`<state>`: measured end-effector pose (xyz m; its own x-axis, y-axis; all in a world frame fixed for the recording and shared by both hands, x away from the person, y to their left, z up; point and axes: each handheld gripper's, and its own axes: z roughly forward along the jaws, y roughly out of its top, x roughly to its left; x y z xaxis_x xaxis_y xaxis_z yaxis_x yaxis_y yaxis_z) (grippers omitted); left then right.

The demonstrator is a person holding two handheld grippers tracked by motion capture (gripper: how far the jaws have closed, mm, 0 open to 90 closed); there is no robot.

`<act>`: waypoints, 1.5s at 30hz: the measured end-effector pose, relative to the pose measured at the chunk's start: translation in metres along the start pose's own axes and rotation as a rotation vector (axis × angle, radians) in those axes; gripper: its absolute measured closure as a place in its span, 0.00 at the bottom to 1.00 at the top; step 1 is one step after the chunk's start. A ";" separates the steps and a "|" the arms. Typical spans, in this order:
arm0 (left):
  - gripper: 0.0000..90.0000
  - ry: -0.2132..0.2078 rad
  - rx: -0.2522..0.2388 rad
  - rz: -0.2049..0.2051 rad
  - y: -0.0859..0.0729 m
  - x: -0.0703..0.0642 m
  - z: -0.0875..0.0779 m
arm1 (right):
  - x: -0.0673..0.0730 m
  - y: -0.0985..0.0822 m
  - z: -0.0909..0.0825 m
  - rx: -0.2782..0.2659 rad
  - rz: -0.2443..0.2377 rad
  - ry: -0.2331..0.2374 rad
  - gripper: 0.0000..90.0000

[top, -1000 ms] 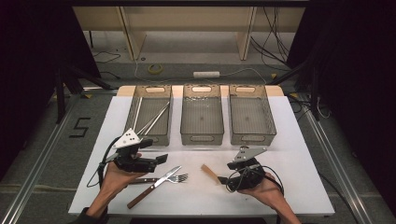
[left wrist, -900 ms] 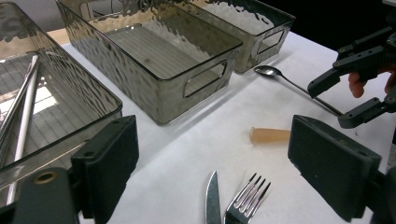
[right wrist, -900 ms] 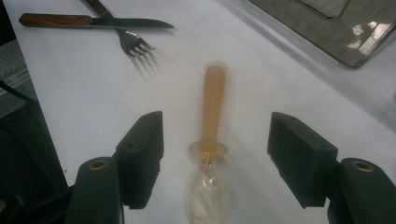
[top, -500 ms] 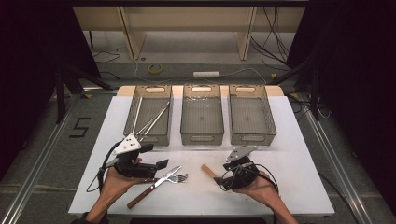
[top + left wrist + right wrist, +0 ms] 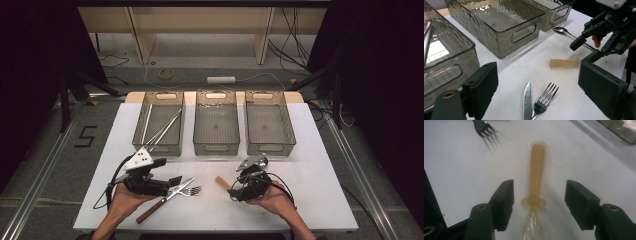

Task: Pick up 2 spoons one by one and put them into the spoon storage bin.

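Two grippers work the white bench (image 5: 310,190) on the person's side of the middle bin (image 5: 216,147), and the right gripper (image 5: 235,190) is lining up on an amber-handled utensil (image 5: 537,170). The utensil lies flat, well short of that bin's front wall, handle pointing away from the gripper and its clear bowl end tucked under it. The right fingers (image 5: 505,195) stand wide on either side of the handle near its collar. They have just been closing in, yet neither pad touches it.

The left gripper (image 5: 172,184), fingers spread wide and holding nothing, hovers over a fork (image 5: 192,190) and a wooden-handled knife (image 5: 165,200), which lie nearer the person and to the left of the middle bin.

From where I stand, a clean pick seems to call for keeping the handle centred between the pads and the fingers low to the bench. The closing should run square across the handle, just ahead of the collar, so the smooth, slim shaft cannot roll or squirt forward. Lifting level should keep the bowl end from dragging.
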<state>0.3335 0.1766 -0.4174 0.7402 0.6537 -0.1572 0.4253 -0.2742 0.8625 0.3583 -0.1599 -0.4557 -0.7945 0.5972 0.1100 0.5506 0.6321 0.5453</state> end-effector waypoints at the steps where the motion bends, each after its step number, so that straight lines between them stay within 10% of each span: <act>1: 0.18 0.001 -0.001 -0.001 0.000 0.000 0.000 | 0.000 0.000 0.001 0.004 -0.002 -0.003 0.49; 18: 0.18 -0.005 0.009 -0.006 -0.004 0.000 -0.001 | 0.004 0.002 0.015 0.075 -0.014 0.005 0.70; 45: 0.18 -0.011 0.008 -0.008 -0.005 -0.001 0.000 | 0.006 0.004 0.017 0.091 -0.021 0.016 0.76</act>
<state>0.3309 0.1775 -0.4213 0.7424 0.6481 -0.1699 0.4357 -0.2743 0.8573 0.3597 -0.1455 -0.4672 -0.8099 0.5757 0.1128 0.5540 0.6873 0.4698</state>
